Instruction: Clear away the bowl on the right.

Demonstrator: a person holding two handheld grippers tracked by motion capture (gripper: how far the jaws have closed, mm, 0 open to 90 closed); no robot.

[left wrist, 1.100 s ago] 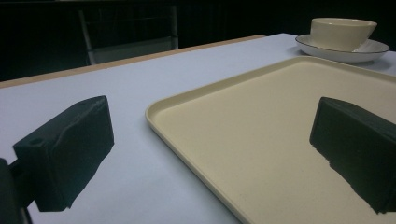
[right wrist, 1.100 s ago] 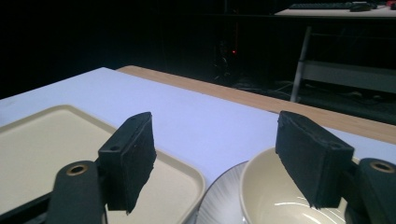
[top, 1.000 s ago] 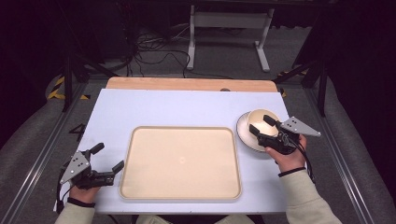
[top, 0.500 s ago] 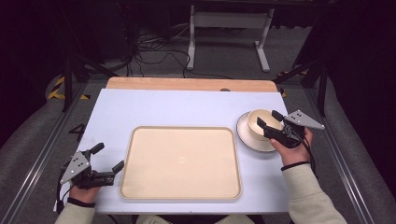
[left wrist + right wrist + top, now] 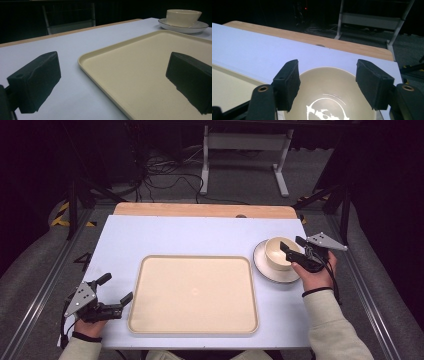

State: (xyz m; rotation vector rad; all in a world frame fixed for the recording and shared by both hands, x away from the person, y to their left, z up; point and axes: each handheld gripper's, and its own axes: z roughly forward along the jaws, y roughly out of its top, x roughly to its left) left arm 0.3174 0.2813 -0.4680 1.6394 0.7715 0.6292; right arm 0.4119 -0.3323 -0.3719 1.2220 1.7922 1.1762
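A cream bowl [image 5: 276, 252] stands on a white plate [image 5: 265, 268] at the table's right side. My right gripper [image 5: 292, 244] is at the bowl's right rim, pointing left over it. In the right gripper view its jaws hover above the bowl [image 5: 329, 100], wide apart; they have just been closing, and they press on nothing. A large cream tray [image 5: 192, 292] lies in the middle of the table, with nothing on it. My left gripper [image 5: 116, 288] rests open at the tray's near left corner, and in its own view the tray's edge [image 5: 105, 52] runs between the jaws.
The table has a pale lilac top [image 5: 190, 235] with a wooden strip [image 5: 200, 210] along the far edge. Behind it stand a metal frame [image 5: 240, 142] and cables [image 5: 160, 170] on the dark floor. Metal rails run along both sides of the table.
My right gripper has drawn back to the right, from over the bowl to its right rim, and its jaws stand narrower. The left gripper has stayed still.
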